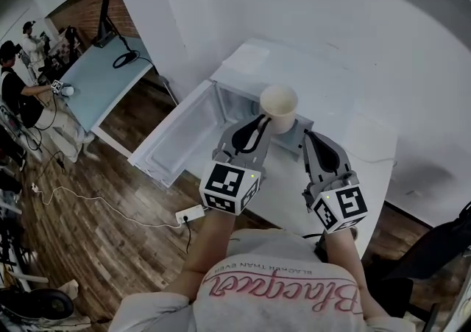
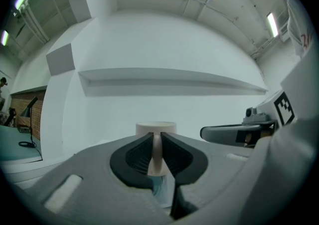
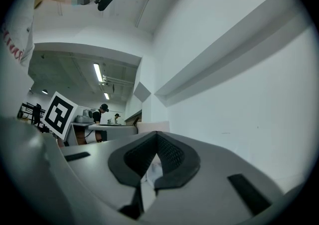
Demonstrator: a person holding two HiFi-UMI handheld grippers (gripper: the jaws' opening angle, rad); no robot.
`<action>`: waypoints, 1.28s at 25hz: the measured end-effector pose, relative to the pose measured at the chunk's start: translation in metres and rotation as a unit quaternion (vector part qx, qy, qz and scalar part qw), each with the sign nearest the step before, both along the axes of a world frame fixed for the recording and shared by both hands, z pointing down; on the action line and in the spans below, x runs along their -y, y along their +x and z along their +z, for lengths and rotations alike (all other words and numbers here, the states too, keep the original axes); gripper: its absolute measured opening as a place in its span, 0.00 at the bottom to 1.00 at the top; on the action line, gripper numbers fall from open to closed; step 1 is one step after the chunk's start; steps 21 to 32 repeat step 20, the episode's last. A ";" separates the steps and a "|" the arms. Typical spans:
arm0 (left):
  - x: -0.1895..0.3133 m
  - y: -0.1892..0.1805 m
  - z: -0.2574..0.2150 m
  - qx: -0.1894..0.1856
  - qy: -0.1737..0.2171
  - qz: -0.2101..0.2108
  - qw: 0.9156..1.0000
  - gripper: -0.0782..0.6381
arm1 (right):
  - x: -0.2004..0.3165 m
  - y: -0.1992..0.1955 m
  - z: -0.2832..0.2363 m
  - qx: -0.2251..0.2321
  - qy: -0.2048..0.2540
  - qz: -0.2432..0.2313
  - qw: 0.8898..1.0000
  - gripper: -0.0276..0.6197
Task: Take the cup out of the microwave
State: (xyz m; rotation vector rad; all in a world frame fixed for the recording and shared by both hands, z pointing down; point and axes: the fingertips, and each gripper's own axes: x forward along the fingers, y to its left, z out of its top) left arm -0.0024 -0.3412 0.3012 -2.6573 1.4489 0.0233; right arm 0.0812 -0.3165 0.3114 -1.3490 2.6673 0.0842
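Observation:
The cream paper cup (image 1: 279, 108) is upright in the air in front of the open white microwave (image 1: 250, 62). My left gripper (image 1: 262, 126) is shut on it, its dark pads pinching the cup wall at the near side. In the left gripper view the cup (image 2: 156, 130) shows as a pale strip between the pressed jaws. My right gripper (image 1: 309, 139) hovers just right of the cup, jaws shut with nothing in them; its tips meet in the right gripper view (image 3: 156, 135). It also shows in the left gripper view as my right gripper (image 2: 204, 132).
The microwave door (image 1: 173, 139) hangs open to the left, over the wooden floor. The microwave stands on a white table (image 1: 372, 150) against a white wall. A power strip (image 1: 190, 213) lies on the floor. A blue table (image 1: 103, 80) and people are far left.

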 end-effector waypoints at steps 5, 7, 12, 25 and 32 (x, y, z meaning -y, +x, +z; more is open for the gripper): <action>0.000 0.004 0.000 -0.001 0.000 0.007 1.000 0.18 | 0.001 0.003 0.001 -0.003 -0.001 0.009 1.000 0.06; 0.000 0.005 0.000 -0.001 0.001 0.009 1.000 0.18 | 0.002 0.004 0.002 -0.005 -0.005 0.014 1.000 0.06; 0.000 0.007 0.000 -0.001 0.001 0.012 1.000 0.18 | 0.003 0.004 0.003 -0.010 -0.008 0.015 1.000 0.06; -0.001 0.005 0.000 -0.006 0.001 0.016 1.000 0.18 | 0.002 0.000 0.005 -0.017 -0.011 0.011 1.000 0.06; -0.001 0.005 0.000 -0.006 0.001 0.016 1.000 0.18 | 0.002 0.000 0.005 -0.017 -0.011 0.011 1.000 0.06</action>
